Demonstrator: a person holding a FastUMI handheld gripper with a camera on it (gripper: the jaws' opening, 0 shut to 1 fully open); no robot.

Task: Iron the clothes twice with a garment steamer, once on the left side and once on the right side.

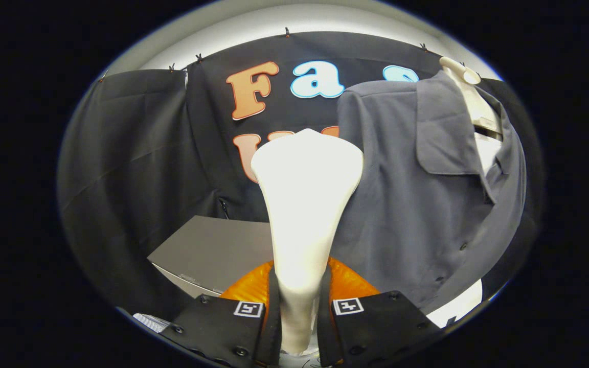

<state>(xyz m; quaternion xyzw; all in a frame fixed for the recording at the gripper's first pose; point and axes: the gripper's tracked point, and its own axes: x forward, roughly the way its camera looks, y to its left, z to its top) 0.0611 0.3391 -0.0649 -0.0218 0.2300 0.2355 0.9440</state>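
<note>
A white garment steamer rises between my fingers, its neck clamped by both pads and its wide head flaring upward ahead of me. My gripper is shut on that neck. A grey button-up shirt hangs on a pale mannequin form just to the right of the steamer head. The head's right side sits at or just before the shirt's left edge; whether it touches the cloth is unclear. The steamer's orange base shows behind the fingers.
A grey table top lies low to the left beyond the fingers. Black cloth walls close in the back and left. A white surface shows under the shirt's hem.
</note>
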